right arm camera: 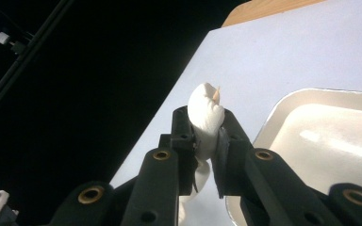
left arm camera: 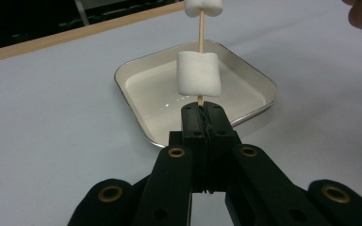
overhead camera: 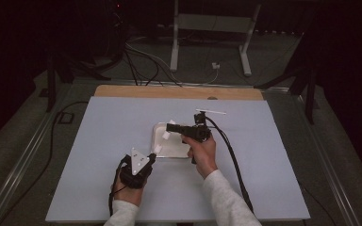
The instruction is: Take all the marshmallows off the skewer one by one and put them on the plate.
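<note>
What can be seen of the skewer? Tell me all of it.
The skewer is a thin, pale wooden stick, straight and roughly upright over the tray. Its lower end is clamped in the shut left gripper. One white marshmallow sits threaded just above the jaws. A second marshmallow is higher up, squeezed by the right gripper, with the skewer's pointed tip poking out of it. Bare stick shows between the two.

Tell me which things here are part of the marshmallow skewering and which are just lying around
In the job:
left gripper, shut on the skewer
lower marshmallow on the skewer
right gripper, shut on the upper marshmallow
metal tray

Lying about:
white stick beyond the tray
cables on the floor
white stand behind the table
</note>
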The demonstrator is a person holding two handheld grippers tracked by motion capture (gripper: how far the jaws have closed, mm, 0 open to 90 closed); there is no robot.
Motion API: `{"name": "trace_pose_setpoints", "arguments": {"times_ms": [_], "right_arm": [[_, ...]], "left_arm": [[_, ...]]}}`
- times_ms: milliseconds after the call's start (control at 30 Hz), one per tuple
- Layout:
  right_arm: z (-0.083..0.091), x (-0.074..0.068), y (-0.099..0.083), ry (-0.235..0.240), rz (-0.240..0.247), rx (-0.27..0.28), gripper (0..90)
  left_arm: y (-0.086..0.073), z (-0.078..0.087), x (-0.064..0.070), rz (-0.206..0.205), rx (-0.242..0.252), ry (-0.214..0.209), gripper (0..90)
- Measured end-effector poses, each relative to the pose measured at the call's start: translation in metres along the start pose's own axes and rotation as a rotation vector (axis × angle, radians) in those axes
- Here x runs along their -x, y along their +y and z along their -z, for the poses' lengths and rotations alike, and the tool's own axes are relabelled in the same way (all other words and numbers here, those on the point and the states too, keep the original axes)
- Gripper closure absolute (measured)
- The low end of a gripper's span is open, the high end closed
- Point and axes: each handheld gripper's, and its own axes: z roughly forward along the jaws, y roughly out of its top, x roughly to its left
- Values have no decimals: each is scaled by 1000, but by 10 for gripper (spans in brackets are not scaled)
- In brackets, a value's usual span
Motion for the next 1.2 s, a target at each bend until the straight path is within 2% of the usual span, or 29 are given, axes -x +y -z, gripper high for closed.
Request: {"name": "trace_pose_setpoints", "arguments": {"times_ms": [367, 633, 800, 933, 1000, 1033, 1067, 1100, 1133, 1167, 1200], "right_arm": [[-8, 4, 0, -5, -8, 19, 807], [-11, 8, 1, 15, -45, 30, 807], [-15, 12, 0, 13, -45, 26, 807], [-17, 13, 0, 11, -52, 32, 807], [-12, 15, 3, -14, -60, 83, 816], [-12, 15, 3, -14, -60, 83, 816], [2, 20, 13, -20, -91, 132, 817], [2, 20, 13, -20, -91, 132, 817], [7, 20, 17, -39, -74, 136, 815], [9, 17, 20, -95, -8, 81, 794], [9, 17, 20, -95, -8, 81, 794]], "left_arm": [[-4, 4, -3, -27, -18, 14, 900], [-6, 8, -7, -32, -23, 24, 900], [-9, 11, -9, -30, -41, 25, 900], [-11, 12, -9, -44, -53, 30, 900], [-13, 12, -10, -49, -72, 46, 900], [-16, 13, -11, -48, -85, 49, 900], [-20, 16, -19, 4, -73, 38, 900], [-20, 16, -19, 4, -73, 38, 900], [-19, 17, -21, 23, -64, 35, 900], [-18, 17, -22, 31, -63, 32, 900], [-18, 16, -21, 31, -66, 32, 900]]}}
